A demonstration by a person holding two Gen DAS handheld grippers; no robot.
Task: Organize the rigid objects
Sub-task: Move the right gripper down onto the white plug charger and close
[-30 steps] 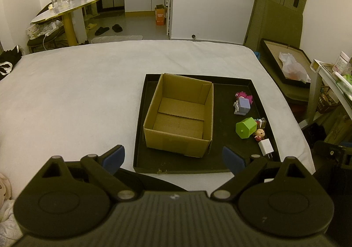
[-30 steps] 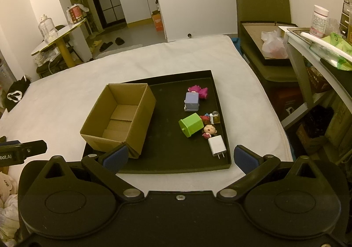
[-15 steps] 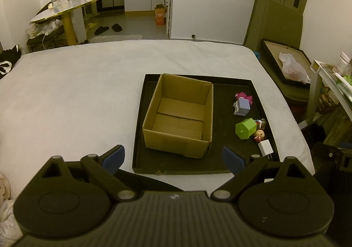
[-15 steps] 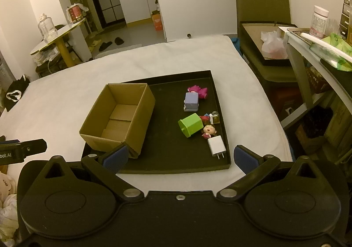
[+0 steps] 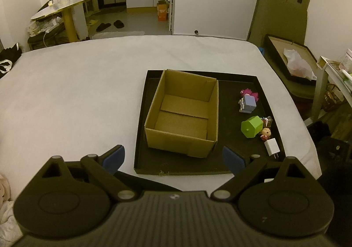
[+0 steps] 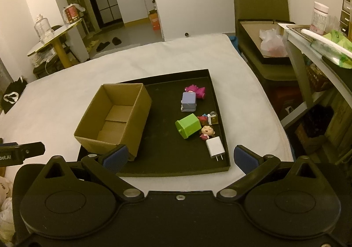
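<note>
Both sets of tongs, left tongs (image 5: 173, 158) and right tongs (image 6: 180, 155), stand spread and empty, short of the near rim of the black tray (image 6: 176, 170) that lies on the white bed (image 5: 77, 93). On the tray an empty, open cardboard box (image 6: 114, 115) stands at the left; at the right lie a white plug charger (image 6: 215, 145), green block (image 6: 188, 126), doll figurine (image 6: 207, 131), small padlock (image 6: 213, 116), lilac block (image 6: 188, 101) and pink toy (image 6: 195, 90). All appear small, light, stiff plastic or metal, probably smooth, so flat opposite faces (the charger's broad sides, the blocks' walls) look the surest places to pinch, whereas the rounded figurine may slip and the crowded pieces leave little room.
</note>
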